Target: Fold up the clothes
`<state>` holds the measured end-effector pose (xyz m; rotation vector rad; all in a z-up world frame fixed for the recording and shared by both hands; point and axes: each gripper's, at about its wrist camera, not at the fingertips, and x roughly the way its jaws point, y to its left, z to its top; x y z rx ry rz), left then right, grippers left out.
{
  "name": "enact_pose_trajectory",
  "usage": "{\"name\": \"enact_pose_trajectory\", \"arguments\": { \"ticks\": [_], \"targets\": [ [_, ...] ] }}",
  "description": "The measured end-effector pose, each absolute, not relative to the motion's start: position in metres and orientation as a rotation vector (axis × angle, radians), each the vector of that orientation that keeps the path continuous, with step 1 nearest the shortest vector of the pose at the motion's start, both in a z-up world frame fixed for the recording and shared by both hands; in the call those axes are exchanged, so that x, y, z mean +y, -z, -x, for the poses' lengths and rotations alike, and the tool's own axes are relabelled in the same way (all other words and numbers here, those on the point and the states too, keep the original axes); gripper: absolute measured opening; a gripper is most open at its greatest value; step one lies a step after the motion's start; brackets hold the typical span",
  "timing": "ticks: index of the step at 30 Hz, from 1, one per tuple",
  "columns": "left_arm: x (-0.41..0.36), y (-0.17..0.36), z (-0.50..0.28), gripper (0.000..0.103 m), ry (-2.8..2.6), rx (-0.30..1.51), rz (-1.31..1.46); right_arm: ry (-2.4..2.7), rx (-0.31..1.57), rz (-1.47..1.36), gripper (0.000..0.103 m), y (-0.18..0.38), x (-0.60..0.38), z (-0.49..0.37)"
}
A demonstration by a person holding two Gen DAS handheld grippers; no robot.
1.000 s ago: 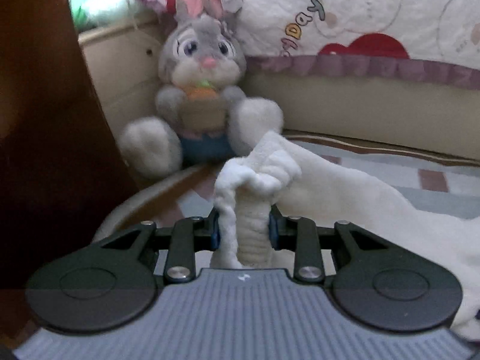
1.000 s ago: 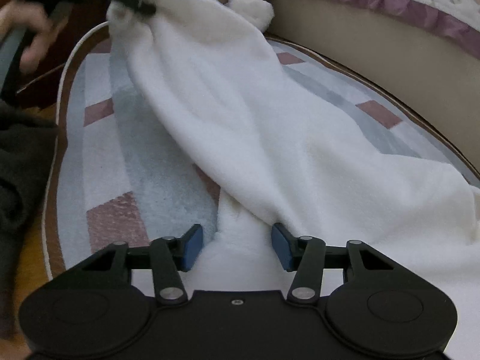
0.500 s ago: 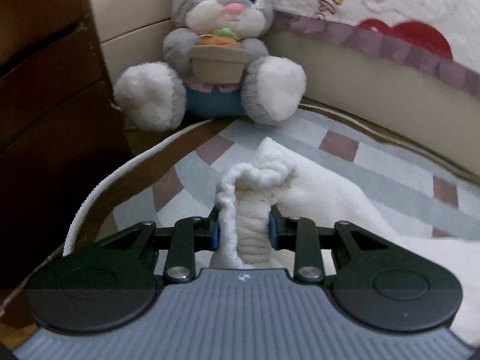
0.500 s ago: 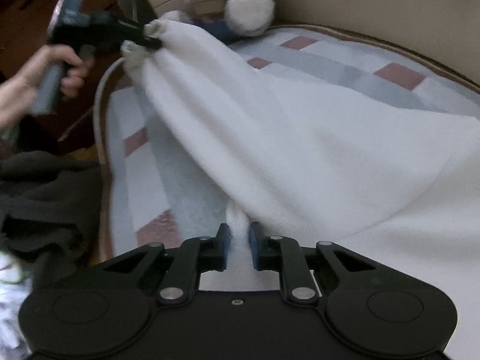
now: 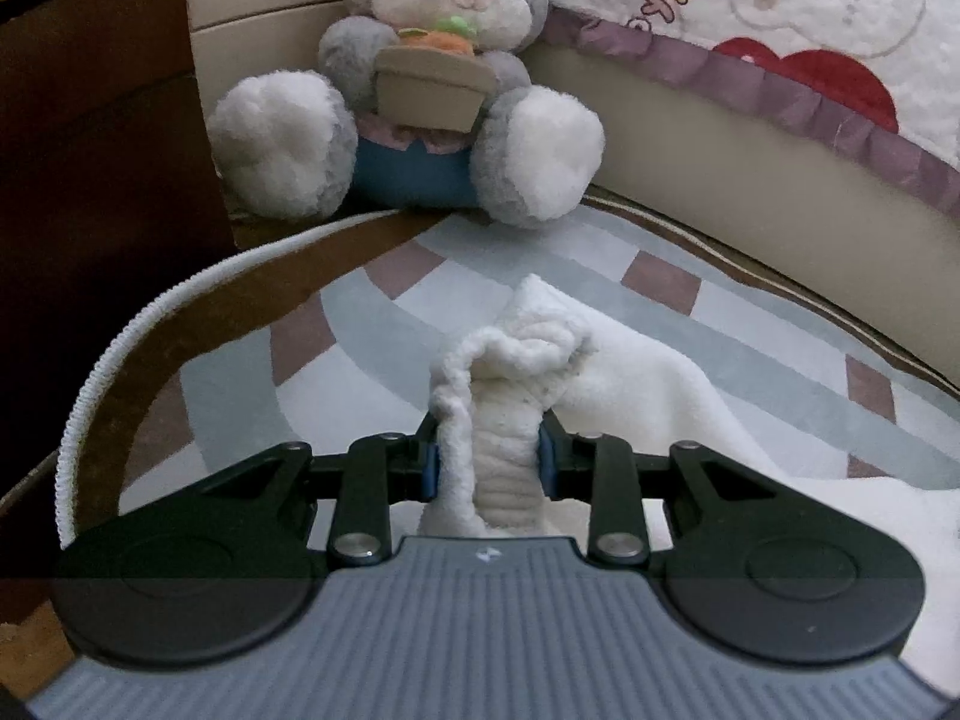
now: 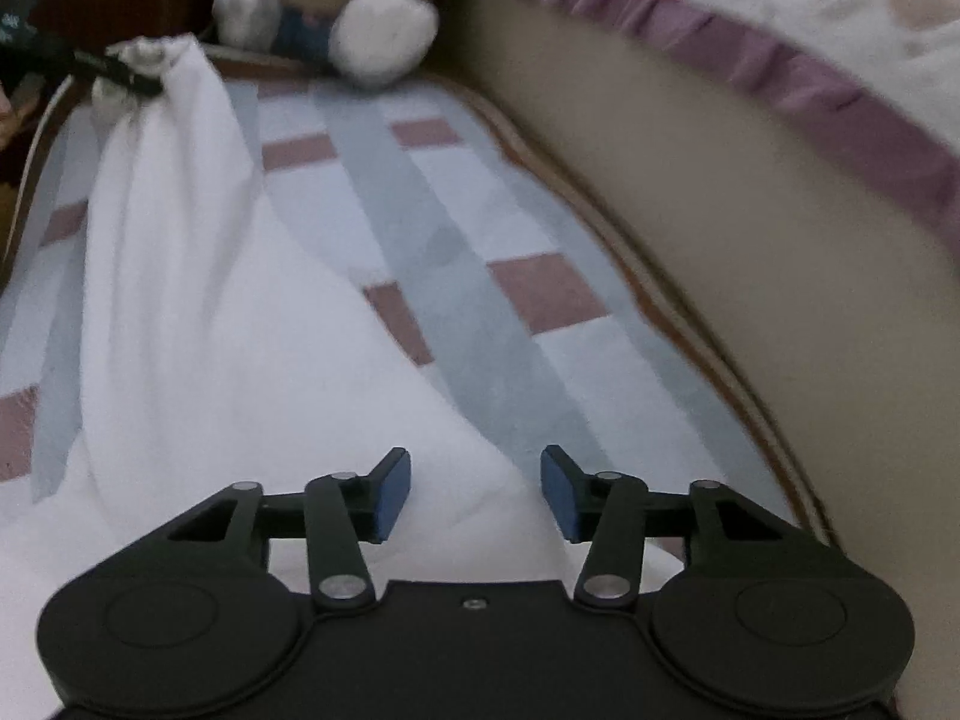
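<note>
A white fleece garment (image 6: 198, 324) lies across a patterned rug (image 6: 456, 324). My left gripper (image 5: 487, 461) is shut on a bunched end of the white garment (image 5: 510, 396) and holds it just above the rug (image 5: 372, 324). In the right wrist view the left gripper (image 6: 129, 75) shows at the far upper left, gripping that bunched end. My right gripper (image 6: 475, 492) is open, its blue pads apart over the near part of the garment, with nothing between them.
A grey plush rabbit (image 5: 420, 90) sits against the bed base (image 5: 720, 180) beyond the rug; it also shows in the right wrist view (image 6: 360, 6). A quilted bedspread with purple trim (image 6: 780, 72) hangs at the right. Dark wooden furniture (image 5: 90, 180) stands at the left.
My right gripper, shut on the garment half a second ago, has opened and swung right. My left gripper has lowered its bunched end toward the rug.
</note>
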<state>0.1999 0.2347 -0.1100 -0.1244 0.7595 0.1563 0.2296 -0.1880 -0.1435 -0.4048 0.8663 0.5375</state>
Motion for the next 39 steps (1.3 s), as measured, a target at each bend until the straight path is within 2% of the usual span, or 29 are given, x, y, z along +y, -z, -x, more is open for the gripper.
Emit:
{"name": "enact_pose_trajectory", "arguments": {
  "ticks": [1, 2, 3, 4, 7, 9, 10, 11, 14, 17, 21, 22, 23, 25, 29, 30, 32, 33, 34, 35, 36, 37, 39],
  "targets": [
    [0.234, 0.110, -0.201, 0.029, -0.154, 0.766, 0.116, -0.535, 0.865, 0.389, 0.062, 0.147, -0.187, -0.231],
    [0.233, 0.110, -0.203, 0.029, -0.152, 0.772, 0.105, -0.533, 0.864, 0.372, 0.051, 0.150, -0.186, -0.232],
    [0.231, 0.110, -0.204, 0.029, -0.150, 0.775, 0.082, -0.530, 0.862, 0.356, 0.026, 0.154, -0.186, -0.233],
    [0.230, 0.109, -0.205, 0.029, -0.149, 0.777, 0.064, -0.528, 0.861, 0.340, 0.014, 0.157, -0.185, -0.234],
    [0.232, 0.106, -0.212, 0.030, -0.152, 0.782, 0.072, -0.446, 0.757, 0.227, 0.012, 0.151, -0.195, -0.226],
    [0.235, 0.107, -0.220, 0.040, -0.189, 0.787, 0.104, -0.360, 0.688, 0.152, 0.012, 0.146, -0.205, -0.220],
    [0.236, 0.108, -0.225, 0.056, -0.235, 0.788, 0.110, -0.315, 0.679, 0.129, 0.012, 0.148, -0.210, -0.219],
    [0.236, 0.110, -0.229, 0.064, -0.298, 0.783, 0.105, -0.268, 0.686, 0.136, 0.012, 0.153, -0.212, -0.220],
    [0.241, 0.116, -0.233, 0.066, -0.354, 0.770, 0.137, -0.154, 0.745, 0.145, 0.011, 0.166, -0.215, -0.223],
    [0.251, 0.128, -0.220, 0.068, -0.270, 0.791, 0.302, -0.082, 0.785, 0.185, 0.011, 0.173, -0.206, -0.225],
    [0.261, 0.151, -0.185, 0.068, -0.152, 0.857, 0.503, -0.037, 0.802, 0.270, 0.018, 0.174, -0.192, -0.231],
    [0.264, 0.155, -0.175, 0.069, -0.156, 0.858, 0.539, -0.060, 0.807, 0.233, 0.021, 0.172, -0.191, -0.221],
    [0.267, 0.160, -0.165, 0.069, -0.158, 0.857, 0.575, -0.089, 0.813, 0.190, 0.031, 0.170, -0.190, -0.209],
    [0.273, 0.169, -0.152, 0.069, -0.149, 0.854, 0.645, -0.144, 0.822, 0.103, 0.037, 0.166, -0.188, -0.186],
    [0.274, 0.188, -0.150, 0.070, -0.094, 0.886, 0.722, -0.256, 0.835, -0.072, 0.037, 0.158, -0.184, -0.140],
    [0.270, 0.188, -0.151, 0.072, -0.102, 0.869, 0.710, -0.283, 0.838, -0.115, 0.037, 0.156, -0.183, -0.129],
    [0.264, 0.187, -0.157, 0.086, -0.121, 0.847, 0.707, -0.338, 0.842, -0.203, 0.037, 0.152, -0.180, -0.106],
    [0.260, 0.186, -0.161, 0.087, -0.133, 0.839, 0.709, -0.366, 0.843, -0.247, 0.037, 0.150, -0.179, -0.094],
    [0.257, 0.186, -0.165, 0.086, -0.139, 0.831, 0.706, -0.393, 0.844, -0.291, 0.037, 0.148, -0.178, -0.083],
    [0.252, 0.185, -0.169, 0.069, -0.130, 0.823, 0.690, -0.410, 0.863, -0.292, 0.037, 0.155, -0.173, -0.076],
    [0.247, 0.183, -0.173, 0.048, -0.122, 0.819, 0.663, -0.405, 0.875, -0.273, 0.038, 0.159, -0.166, -0.072],
    [0.241, 0.176, -0.177, 0.004, -0.123, 0.822, 0.600, -0.397, 0.886, -0.253, 0.038, 0.163, -0.159, -0.067],
    [0.228, 0.154, -0.182, 0.005, -0.152, 0.794, 0.450, -0.407, 0.874, -0.194, 0.038, 0.164, -0.145, -0.061]
  ]
}}
